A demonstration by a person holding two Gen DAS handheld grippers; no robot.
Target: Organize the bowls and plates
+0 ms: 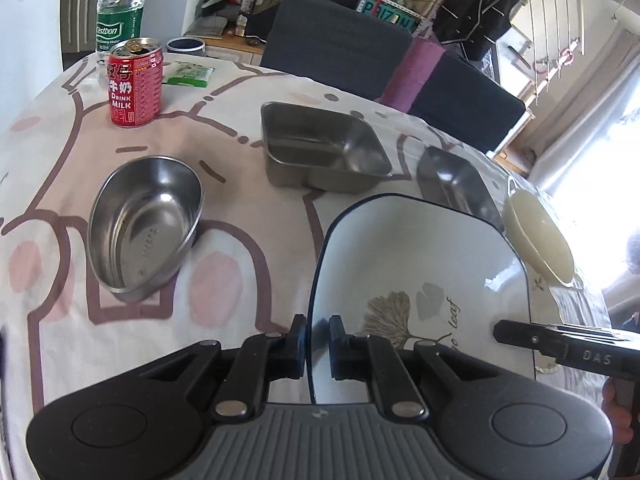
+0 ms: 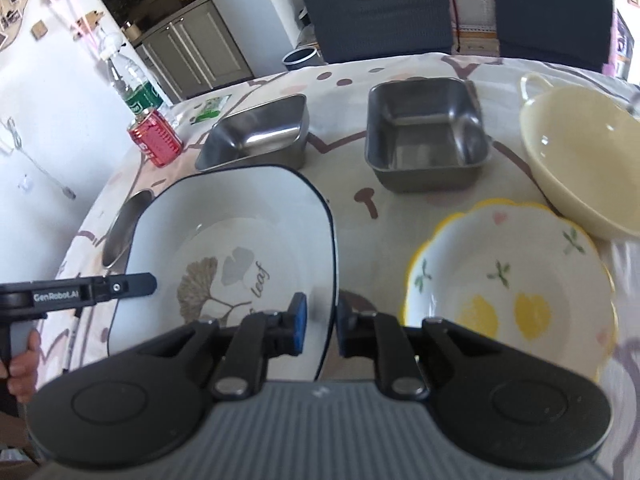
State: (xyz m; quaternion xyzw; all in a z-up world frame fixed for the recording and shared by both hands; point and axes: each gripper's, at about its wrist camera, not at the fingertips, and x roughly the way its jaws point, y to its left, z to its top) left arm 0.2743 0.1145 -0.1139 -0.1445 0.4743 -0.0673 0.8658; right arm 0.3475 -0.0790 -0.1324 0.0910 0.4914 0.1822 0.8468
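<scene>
Plate [image 1: 420, 264] with the leaf print hangs level between my grippers: left gripper [image 1: 317, 350] pinches its left rim, right gripper [image 2: 322, 326] its right rim, both clamped tight.

Plates and bowls spread over the patterned worktop

A white square plate with a dark rim and a ginkgo leaf print [image 1: 420, 280] is tilted up off the worktop [image 1: 224, 280], both side rims pinched. An oval steel bowl [image 1: 144, 224] sits to its left; two empty rectangular steel dishes [image 2: 256, 136] [image 2: 426, 140] stand behind. A scalloped yellow-rimmed plate [image 2: 508, 280] lies to its right, touching a cream handled bowl [image 2: 580, 160].
</scene>
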